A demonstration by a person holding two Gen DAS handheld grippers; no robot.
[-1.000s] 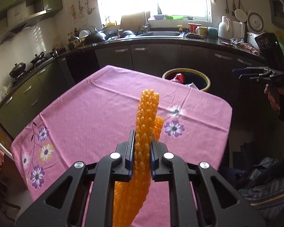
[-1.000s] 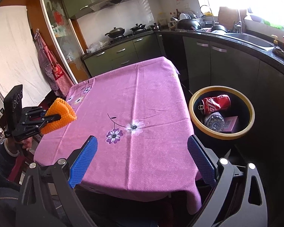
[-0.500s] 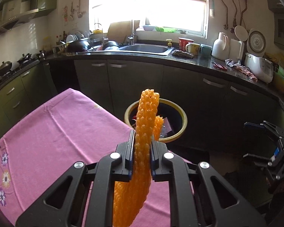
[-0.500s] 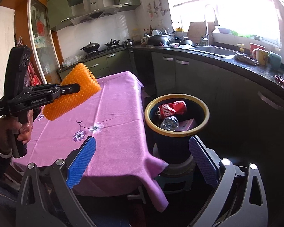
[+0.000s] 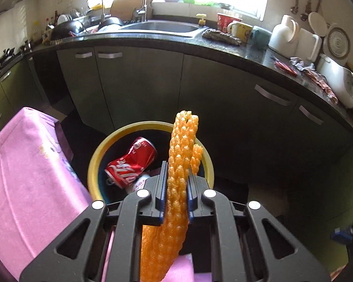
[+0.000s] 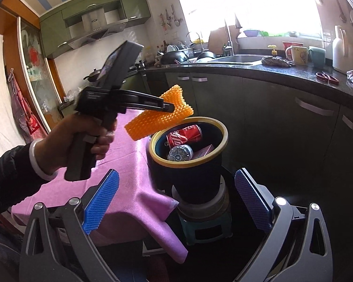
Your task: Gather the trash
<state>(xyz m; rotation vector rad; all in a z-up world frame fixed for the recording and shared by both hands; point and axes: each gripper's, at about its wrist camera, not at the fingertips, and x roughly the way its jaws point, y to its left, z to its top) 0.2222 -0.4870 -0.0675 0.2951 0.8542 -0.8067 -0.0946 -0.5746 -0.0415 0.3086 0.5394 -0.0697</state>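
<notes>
One piece of trash in hand: orange foam netting [image 5: 180, 164], folded double and pinched flat between the pads of the left gripper [image 5: 175, 188], jaws nearly together with only the squashed mesh between them. Sticks out past the fingertips and hangs below them too, the forward end level with the far rim of the yellow-rimmed bin [image 5: 110, 141] in the left wrist view. Seen from the right wrist, held above and just short of the bin's near-left rim, not yet over the opening.

Judged stage: carrying to the drop. To do well: bring the tips on over the middle of the opening before letting go, since foam this light could catch on the rim or drift onto the pink tablecloth [image 5: 23, 176] just left of the claw. Better to tip the tips down and open wide, as springy mesh may cling to the pads. Already inside, ahead of and below the claw: red can [image 5: 131, 162], a clear crushed bottle [image 6: 180, 152] and a small pinkish box [image 6: 204, 151], with room left.

Right gripper [image 6: 176, 202] low and back from the bin, blue pads spread wide, nothing between them.
</notes>
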